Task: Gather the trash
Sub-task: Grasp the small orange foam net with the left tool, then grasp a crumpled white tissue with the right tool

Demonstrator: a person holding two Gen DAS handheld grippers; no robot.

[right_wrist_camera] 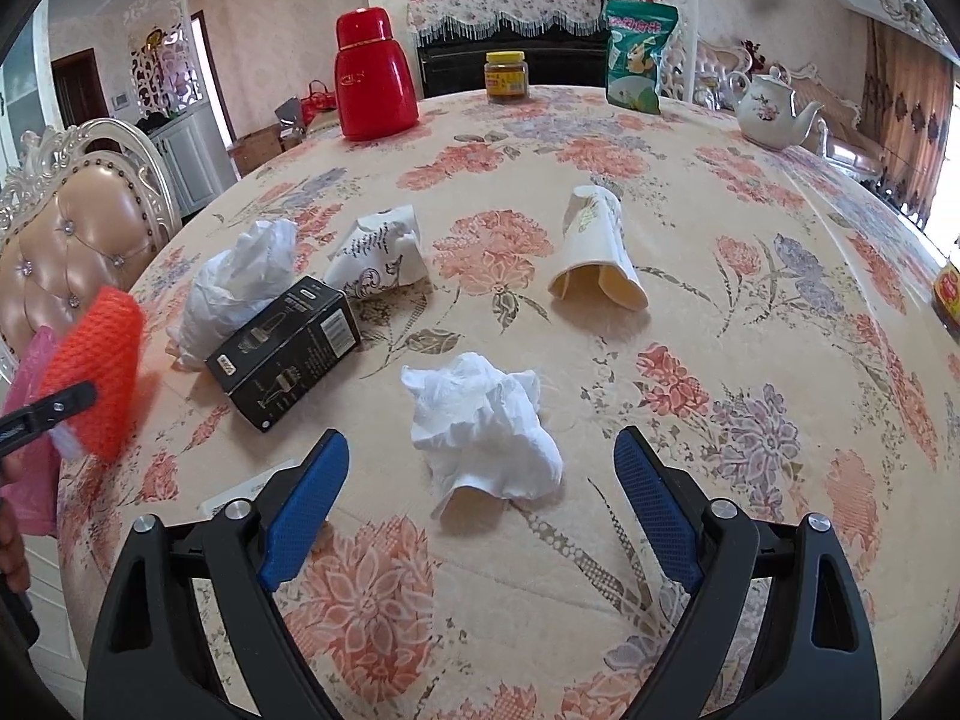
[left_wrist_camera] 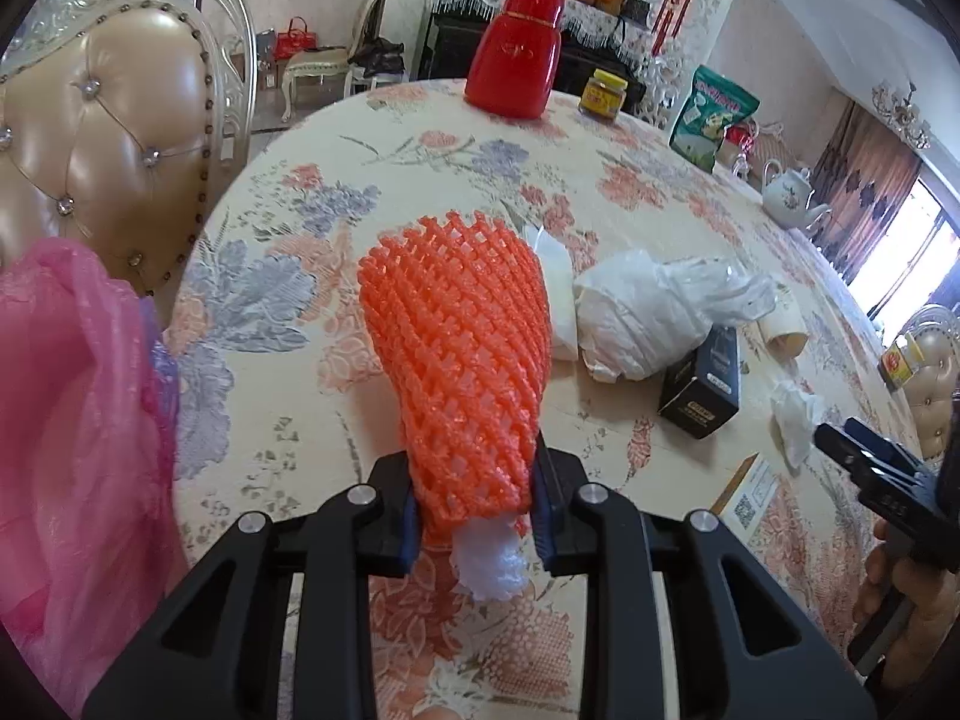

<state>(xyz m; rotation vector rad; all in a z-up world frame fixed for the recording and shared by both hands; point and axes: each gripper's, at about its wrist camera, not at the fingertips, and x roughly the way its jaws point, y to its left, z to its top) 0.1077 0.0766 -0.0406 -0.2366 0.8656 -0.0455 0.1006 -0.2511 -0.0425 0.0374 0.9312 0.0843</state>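
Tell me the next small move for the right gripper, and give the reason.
Probably lower the right gripper a little and close on the crumpled white tissue. Its jaws stand wide open with the tissue lying on the table just ahead, between the blue pads, and not yet touched. The left gripper is already shut on the orange foam net, so it is busy.

Left gripper clamped on the lower end of an orange foam mesh fruit sleeve, white foam netting protruding beneath. Pink translucent plastic bag at left edge. On the floral-clothed surface: crumpled white plastic bag, small black cardboard box touching it, crumpled white tissue, red thermos flask. Right gripper at right edge.
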